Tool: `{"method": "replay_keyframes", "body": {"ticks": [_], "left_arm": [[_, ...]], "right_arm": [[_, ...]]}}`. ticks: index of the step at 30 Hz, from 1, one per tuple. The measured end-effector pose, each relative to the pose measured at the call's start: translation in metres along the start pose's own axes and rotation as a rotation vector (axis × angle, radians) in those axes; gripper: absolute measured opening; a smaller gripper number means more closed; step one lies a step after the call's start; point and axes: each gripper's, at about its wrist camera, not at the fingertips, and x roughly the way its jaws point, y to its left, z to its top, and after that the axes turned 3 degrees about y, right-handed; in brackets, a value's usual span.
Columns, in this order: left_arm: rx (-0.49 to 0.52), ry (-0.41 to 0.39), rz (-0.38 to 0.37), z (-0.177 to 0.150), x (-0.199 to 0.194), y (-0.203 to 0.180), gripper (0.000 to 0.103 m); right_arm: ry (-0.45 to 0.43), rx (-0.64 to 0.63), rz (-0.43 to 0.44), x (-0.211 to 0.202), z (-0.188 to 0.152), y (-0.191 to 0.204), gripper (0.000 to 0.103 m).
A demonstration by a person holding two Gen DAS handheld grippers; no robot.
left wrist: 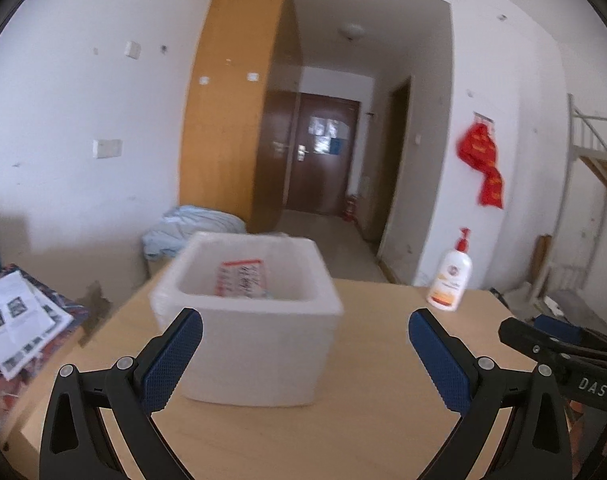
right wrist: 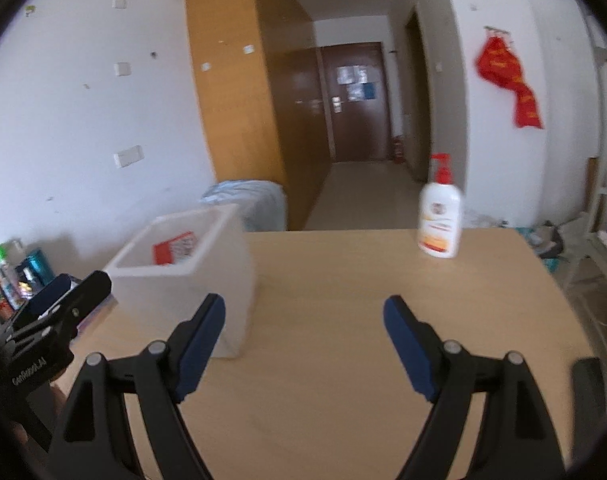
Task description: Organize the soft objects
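Left gripper (left wrist: 305, 354) above the table (left wrist: 375, 368), fingers (left wrist: 175, 356) spread wide with nothing held. Straight ahead between those fingers, a white foam box (left wrist: 259, 344) standing on the table, its near wall just beyond the fingertips; inside, a red-and-white printed packet (left wrist: 243, 278) against the far wall, blurred. Beyond the right finger, a white pump bottle (left wrist: 449, 276) with a red top, upright near the table's far edge. Off past the left finger, loose printed papers (left wrist: 19, 320).

Right gripper (right wrist: 305, 340) likewise spread wide and empty, fingers (right wrist: 201, 344) over bare table. Foam box (right wrist: 179, 276) ahead of and touching or just past the left finger; pump bottle (right wrist: 440, 220) well ahead, beyond the right finger.
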Motion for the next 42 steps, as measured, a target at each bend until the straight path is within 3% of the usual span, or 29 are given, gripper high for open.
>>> {"method": "replay_keyframes", "body": {"ticks": [5, 18, 33, 37, 42], "left_arm": [[0.051, 0.003, -0.048, -0.016, 0.0, -0.022, 0.103], [0.069, -0.003, -0.073, -0.049, -0.009, -0.04, 0.103], [0.083, -0.175, -0.041, -0.052, -0.059, -0.031, 0.103], [0.085, -0.211, -0.029, -0.053, -0.078, -0.029, 0.103], [0.09, -0.219, -0.042, -0.061, -0.094, -0.029, 0.103]], "right_arm": [[-0.03, -0.008, -0.105, -0.016, -0.024, -0.019, 0.085], [-0.022, 0.073, -0.076, -0.019, -0.055, -0.044, 0.085], [-0.186, 0.049, -0.066, -0.067, -0.062, -0.031, 0.085], [-0.218, 0.04, -0.069, -0.081, -0.066, -0.025, 0.094], [-0.245, 0.049, -0.065, -0.095, -0.075, -0.022, 0.096]]}}
